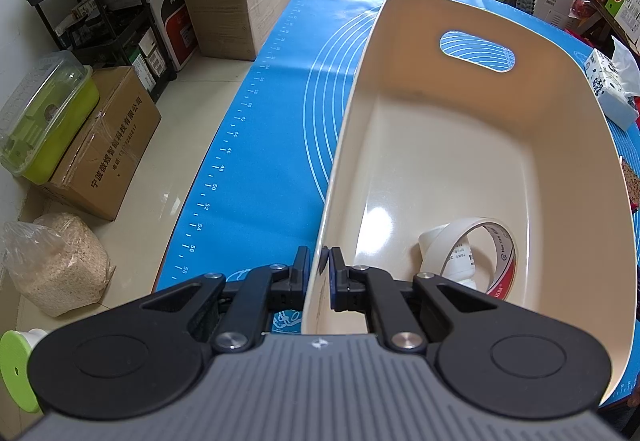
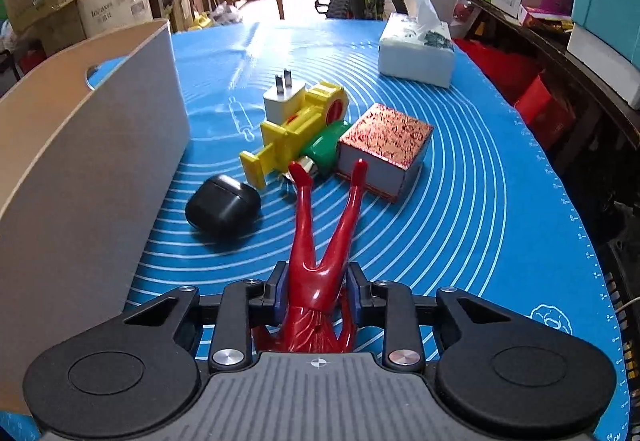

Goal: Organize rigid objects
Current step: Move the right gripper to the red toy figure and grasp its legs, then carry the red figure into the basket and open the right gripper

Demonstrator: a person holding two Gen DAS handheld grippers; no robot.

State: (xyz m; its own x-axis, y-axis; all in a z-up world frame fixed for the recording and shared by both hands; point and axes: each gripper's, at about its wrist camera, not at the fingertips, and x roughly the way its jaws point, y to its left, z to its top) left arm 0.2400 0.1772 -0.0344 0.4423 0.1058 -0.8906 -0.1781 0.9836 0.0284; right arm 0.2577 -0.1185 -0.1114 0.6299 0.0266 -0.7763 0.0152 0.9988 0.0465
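The red figurine [image 2: 320, 241] is grasped by the right gripper [image 2: 316, 291], pads pressed on either side of its hips; its two legs are pointed away toward twelve o'clock over the blue mat [image 2: 480, 181] covering the surface. Beyond its feet, a yellow toy [image 2: 292, 137] is seen lying at about eleven o'clock, a white plug adapter [image 2: 282, 101] touching its far side, a green piece [image 2: 324, 147] just beside it, and a red-topped box [image 2: 384, 149] at one o'clock; a black case [image 2: 224, 209] is laid at ten o'clock, near the grey outer wall of the cream bin [image 2: 100, 145]; a tissue pack [image 2: 416, 53] is set well apart at the far edge.

The bin's near rim [image 1: 320, 253] is clamped by the left gripper [image 1: 319, 265], one finger inside the wall, one outside; inside the bin, a roll of tape [image 1: 480, 253] and a white piece [image 1: 432, 237] within it are seen on the floor at the near end.
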